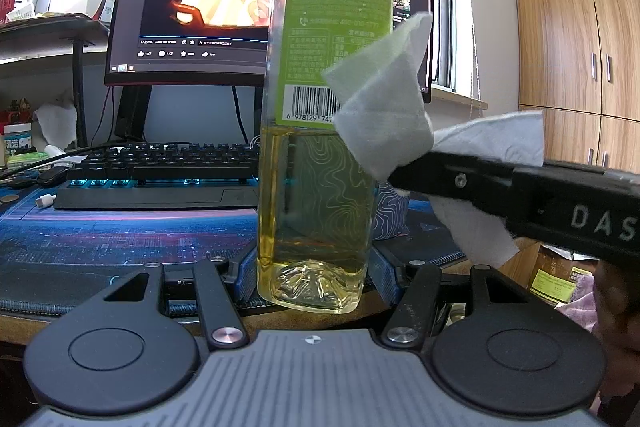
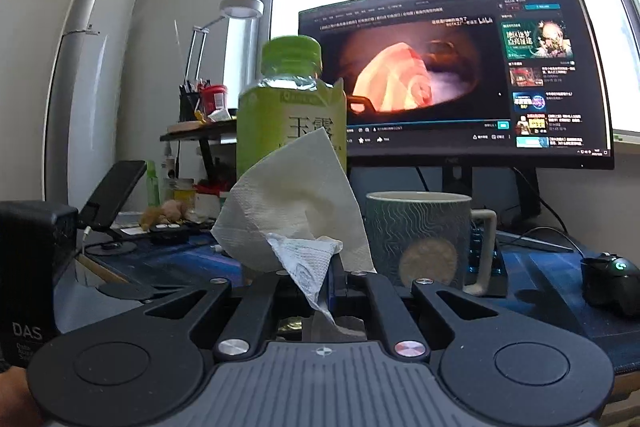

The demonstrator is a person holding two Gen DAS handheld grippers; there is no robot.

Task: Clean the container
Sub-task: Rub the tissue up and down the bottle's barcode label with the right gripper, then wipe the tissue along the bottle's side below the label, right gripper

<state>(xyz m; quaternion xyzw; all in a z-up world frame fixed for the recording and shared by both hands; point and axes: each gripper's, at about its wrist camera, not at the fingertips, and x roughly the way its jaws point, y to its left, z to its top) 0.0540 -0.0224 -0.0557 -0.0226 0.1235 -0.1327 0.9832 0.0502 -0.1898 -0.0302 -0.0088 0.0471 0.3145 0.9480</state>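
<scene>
Upright on the edge of a wooden desk stands a clear square plastic bottle (image 1: 320, 155) with a green cap and green label, about half full of yellow-green liquid. Its base sits between the blue-padded fingers (image 1: 244, 277) of the left gripper (image 1: 312, 279), which close against its lower sides. From the right comes the right gripper (image 2: 310, 279), its jaws narrowed onto a crumpled white paper towel (image 2: 296, 211) — the towel's folded corner lies against the bottle's label beside the barcode.

Behind the bottle a blue patterned desk mat (image 1: 100, 227) covers the desktop and carries a black backlit keyboard (image 1: 160, 167). A large dark-framed monitor (image 2: 456, 75) playing a video stands before a bright window. A teal ceramic mug (image 2: 420, 239) with a wavy-line pattern sits just beside the bottle, and a black computer mouse (image 2: 612, 279) rests further right on the mat. A tall white cylindrical floor unit (image 2: 92, 87) topped with a potted plant fills the left corner — wooden wardrobe doors (image 1: 580, 27) line the opposite wall.
</scene>
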